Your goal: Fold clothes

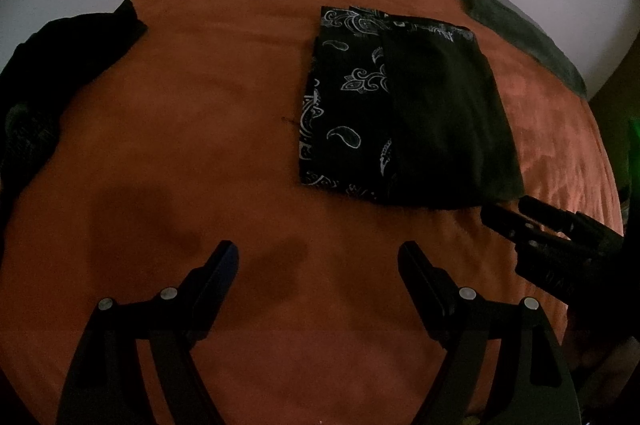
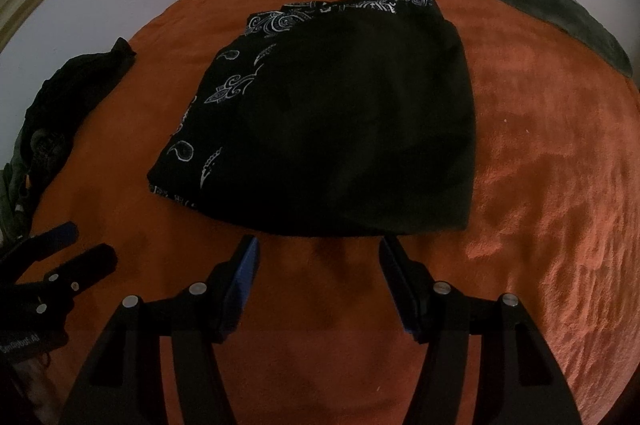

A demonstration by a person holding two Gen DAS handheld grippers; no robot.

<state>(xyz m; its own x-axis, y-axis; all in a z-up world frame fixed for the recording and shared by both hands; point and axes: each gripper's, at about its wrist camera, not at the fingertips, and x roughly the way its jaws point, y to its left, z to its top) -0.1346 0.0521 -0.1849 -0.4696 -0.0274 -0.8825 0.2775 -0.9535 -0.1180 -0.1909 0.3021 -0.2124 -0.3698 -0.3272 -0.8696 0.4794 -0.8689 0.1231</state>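
Orange fleece blanket [image 2: 540,185] lay under my folded black paisley-print garment [image 2: 340,129], which sat flat just beyond my right gripper [image 2: 318,253]. Both it and my left gripper [image 1: 318,257] stood spread, holding nothing, near a crumpled dark clothes pile [image 1: 60,65].

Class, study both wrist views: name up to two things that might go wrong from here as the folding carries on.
1. The plain black garment lies on the paisley garment, offset to one side; pinching that near edge may well lift both layers and spoil the fold.
2. Both claws, left claw and right claw, hang open and empty close together; reaching for the unfolded dark pile might make them collide.
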